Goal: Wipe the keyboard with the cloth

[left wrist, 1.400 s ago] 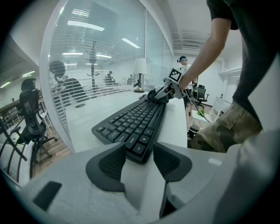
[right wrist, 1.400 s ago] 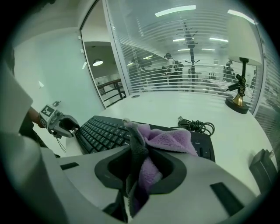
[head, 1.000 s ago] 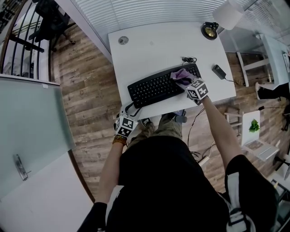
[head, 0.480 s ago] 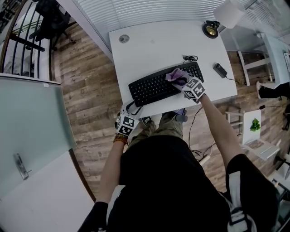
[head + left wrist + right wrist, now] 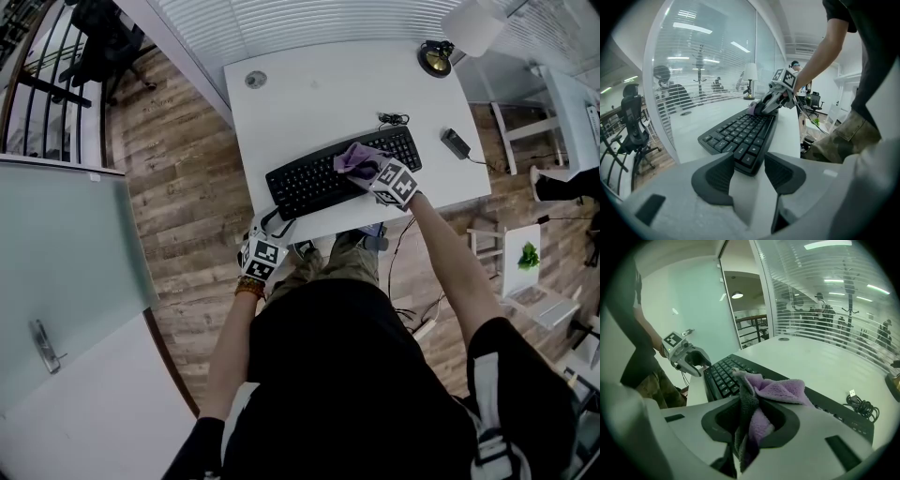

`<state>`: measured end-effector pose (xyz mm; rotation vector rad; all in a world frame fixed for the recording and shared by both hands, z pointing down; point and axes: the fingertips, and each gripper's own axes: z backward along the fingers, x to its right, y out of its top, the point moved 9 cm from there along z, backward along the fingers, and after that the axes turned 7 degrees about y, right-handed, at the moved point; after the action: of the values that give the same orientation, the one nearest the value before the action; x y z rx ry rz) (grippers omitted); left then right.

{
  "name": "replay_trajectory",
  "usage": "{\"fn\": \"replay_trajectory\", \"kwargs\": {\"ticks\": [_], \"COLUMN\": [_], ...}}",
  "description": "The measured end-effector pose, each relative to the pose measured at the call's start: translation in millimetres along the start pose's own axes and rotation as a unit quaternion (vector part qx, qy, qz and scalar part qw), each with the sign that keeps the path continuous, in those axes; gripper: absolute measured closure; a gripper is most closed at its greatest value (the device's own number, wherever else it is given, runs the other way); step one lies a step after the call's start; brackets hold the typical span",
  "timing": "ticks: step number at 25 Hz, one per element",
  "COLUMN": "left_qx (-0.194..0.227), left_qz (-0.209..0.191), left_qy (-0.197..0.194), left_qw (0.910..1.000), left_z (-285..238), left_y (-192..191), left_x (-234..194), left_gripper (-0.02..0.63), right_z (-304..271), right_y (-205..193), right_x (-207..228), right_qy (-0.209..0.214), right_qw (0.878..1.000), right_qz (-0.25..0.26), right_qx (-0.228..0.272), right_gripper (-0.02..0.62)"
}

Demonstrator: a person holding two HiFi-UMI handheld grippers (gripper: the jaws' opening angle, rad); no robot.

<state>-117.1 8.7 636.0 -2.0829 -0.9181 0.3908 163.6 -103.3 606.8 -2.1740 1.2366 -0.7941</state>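
Two claws are at work here. The right claw point(image 5: 752, 422) is shut tight on the purple cloth point(image 5: 783, 390). The cloth rests on the keys, toward the right end of the black keyboard point(image 5: 309, 185). The keyboard lies on the white bench point(image 5: 319, 94), close to its front edge. The left claw point(image 5: 749, 174) has its jaws apart. The near corner of the keyboard sits just in front of them, and I do not see them squeeze it.

I think the wiping is under way, with most of the keys to the left not yet under the cloth. To do it well, press the cloth down softly so it lies flat, not bunched up. Then slide it along the rows toward the left end, one row after another. Do not push hard, or a key may pop off or the keyboard may slip. The left claw could rest by that corner to stop any sliding. Hold the cloth tight the whole way.
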Motion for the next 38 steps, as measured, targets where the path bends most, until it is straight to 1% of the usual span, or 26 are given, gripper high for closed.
{"fn": "replay_trajectory", "kwargs": {"ticks": [6,10,16,34,38], "left_qx": [0.000,0.000,0.001,0.000,0.000], "left_qz": [0.001,0.001,0.001,0.002,0.002], "left_qy": [-0.002,-0.003,-0.002,0.003,0.002], "left_qw": [1.0000,1.0000,1.0000,1.0000,1.0000], "left_z": [0,0,0,1,2], "left_y": [1,0,0,0,0], "left_x": [0,0,-1,0,-1], "left_gripper": [0.403,0.403,0.403,0.403,0.403], "right_z": [-7,-16,-19,-61,-73], "right_y": [7,13,17,49,61], "right_x": [-6,-12,-15,-50,-60], "right_qy": [0.009,0.022,0.030,0.090,0.100], "right_qw": [1.000,1.000,0.999,0.993,0.992], "right_qz": [0.002,0.018,0.024,0.074,0.070], "right_qx": [0.001,-0.008,-0.009,-0.027,-0.030], "right_gripper": [0.505,0.505,0.505,0.505,0.505]}}
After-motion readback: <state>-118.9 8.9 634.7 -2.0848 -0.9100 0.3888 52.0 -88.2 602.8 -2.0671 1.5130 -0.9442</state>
